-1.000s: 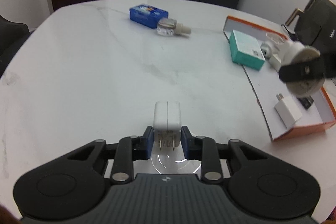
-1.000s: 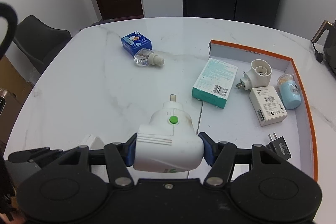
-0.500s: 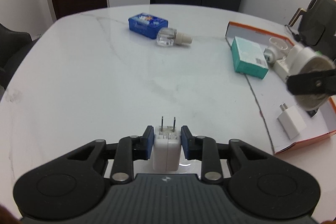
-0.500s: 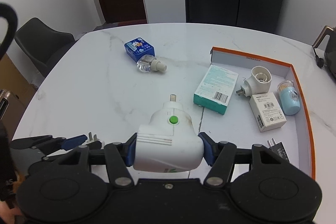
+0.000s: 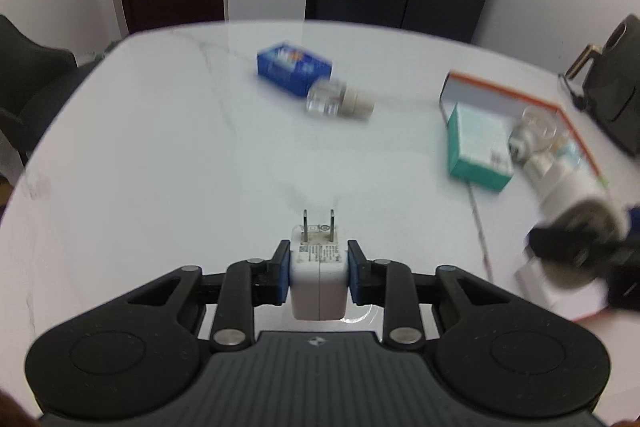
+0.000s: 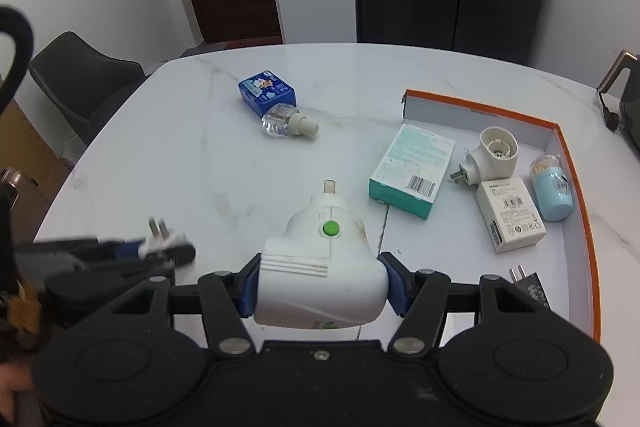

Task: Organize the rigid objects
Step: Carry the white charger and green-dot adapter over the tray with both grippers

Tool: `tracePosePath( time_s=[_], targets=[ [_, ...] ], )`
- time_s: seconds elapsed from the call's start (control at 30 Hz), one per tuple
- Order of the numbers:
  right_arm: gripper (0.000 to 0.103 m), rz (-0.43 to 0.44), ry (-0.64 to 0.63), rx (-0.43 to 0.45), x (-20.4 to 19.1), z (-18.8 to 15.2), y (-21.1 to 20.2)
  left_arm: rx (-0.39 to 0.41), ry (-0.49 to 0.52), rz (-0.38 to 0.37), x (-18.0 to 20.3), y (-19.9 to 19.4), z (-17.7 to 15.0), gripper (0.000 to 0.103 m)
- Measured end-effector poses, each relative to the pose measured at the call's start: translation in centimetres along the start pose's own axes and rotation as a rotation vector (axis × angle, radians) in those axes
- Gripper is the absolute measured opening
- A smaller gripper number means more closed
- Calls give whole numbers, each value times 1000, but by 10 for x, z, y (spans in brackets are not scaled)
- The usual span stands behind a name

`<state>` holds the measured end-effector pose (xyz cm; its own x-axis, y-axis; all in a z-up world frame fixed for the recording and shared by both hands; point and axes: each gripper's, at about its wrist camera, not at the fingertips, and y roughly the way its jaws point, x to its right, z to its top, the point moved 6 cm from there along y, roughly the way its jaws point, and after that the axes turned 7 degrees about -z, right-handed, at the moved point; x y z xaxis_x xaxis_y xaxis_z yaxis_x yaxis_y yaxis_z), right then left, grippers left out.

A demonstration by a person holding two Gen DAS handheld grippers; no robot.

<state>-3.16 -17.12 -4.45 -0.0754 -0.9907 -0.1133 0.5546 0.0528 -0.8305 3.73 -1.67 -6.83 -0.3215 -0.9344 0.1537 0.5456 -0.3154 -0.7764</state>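
My left gripper [image 5: 319,259] is shut on a small white charger [image 5: 318,285], held above the marble table [image 5: 160,167] with its two prongs pointing away from me. In the right wrist view the left gripper [image 6: 160,249] shows blurred at the lower left, with the charger [image 6: 168,239] in it. My right gripper [image 6: 322,279] is shut on a white plug-in device [image 6: 324,259] with a green button, held above the table just left of the orange-rimmed tray [image 6: 480,111].
The tray holds a white plug-in holder [image 6: 494,157], a white box [image 6: 510,213], a light blue toothpick jar [image 6: 552,187] and a black charger [image 6: 528,285]. A teal box [image 6: 412,171] lies at its left edge. A blue box [image 6: 267,91] and a clear bottle [image 6: 286,121] lie farther back.
The left gripper has risen with the white charger, and the charger's prongs, first towards me, now point away. The right gripper and its device have stayed put.
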Motion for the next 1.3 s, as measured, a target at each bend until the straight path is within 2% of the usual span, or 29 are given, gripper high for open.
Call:
tracePosePath(
  time_s=[0.2, 0.43, 1.07, 1.3],
  targets=[
    [72, -8, 11, 28, 8, 7, -7, 57, 40, -5, 30, -19, 28, 28],
    [72, -52, 60, 58, 40, 10, -22, 72, 65, -42, 69, -25, 40, 29],
    [72, -179, 216, 67, 139, -18, -50, 42, 181, -158, 168, -7, 34, 29],
    [72, -210, 253, 54, 165, -29, -52, 32, 201, -182, 190, 0, 29, 29]
  ],
)
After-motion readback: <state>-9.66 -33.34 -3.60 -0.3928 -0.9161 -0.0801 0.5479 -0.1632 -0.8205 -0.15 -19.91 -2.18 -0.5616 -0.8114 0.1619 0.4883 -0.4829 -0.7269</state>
